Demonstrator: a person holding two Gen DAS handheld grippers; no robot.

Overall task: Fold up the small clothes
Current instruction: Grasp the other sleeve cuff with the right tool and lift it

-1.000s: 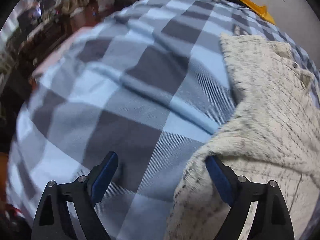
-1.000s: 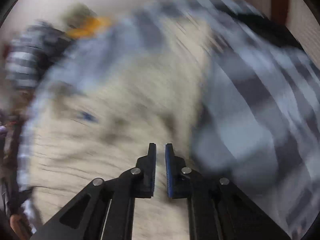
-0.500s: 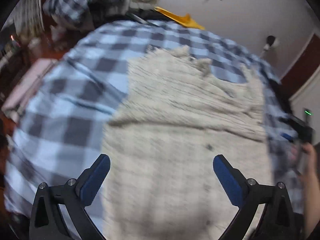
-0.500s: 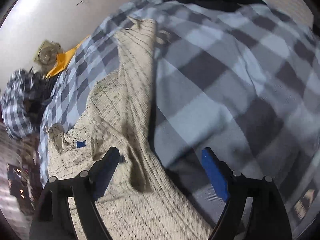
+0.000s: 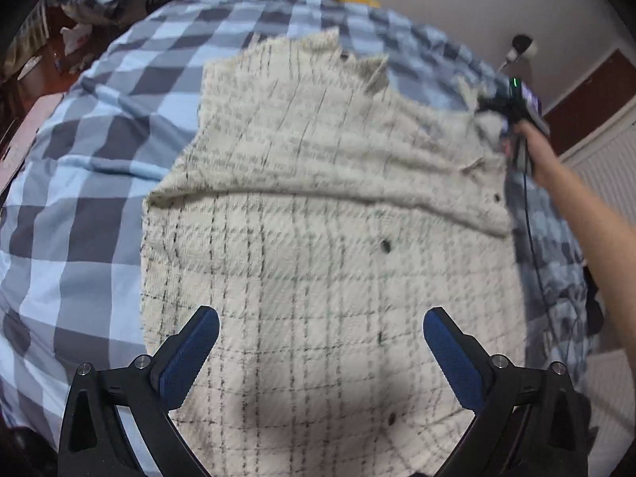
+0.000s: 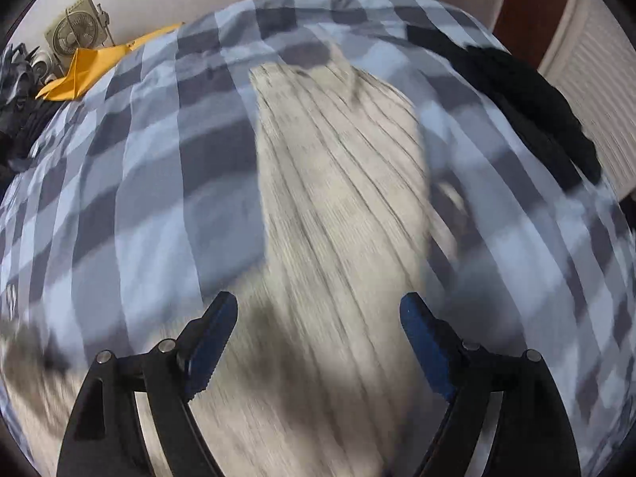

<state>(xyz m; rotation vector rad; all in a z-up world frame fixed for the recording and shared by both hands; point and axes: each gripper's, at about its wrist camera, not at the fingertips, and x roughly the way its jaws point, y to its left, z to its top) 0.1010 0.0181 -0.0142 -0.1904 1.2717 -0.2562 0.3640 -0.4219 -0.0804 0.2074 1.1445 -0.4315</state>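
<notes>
The cream tweed garment (image 5: 318, 206) lies spread on the blue-and-grey checked bedcover (image 5: 79, 206), with a fold ridge running across its middle and dark buttons showing on the nearer half. The left gripper (image 5: 320, 351) hangs above the garment's near half, its jaws wide apart and just widened, cloth below them but not pinched. The right gripper (image 6: 318, 338) is over the same garment (image 6: 338, 198), its jaws apart after a recent opening, gripping nothing; this view is blurred. Beyond the garment lie yellow fabric (image 6: 83, 71) and black clothing (image 6: 528, 107).
</notes>
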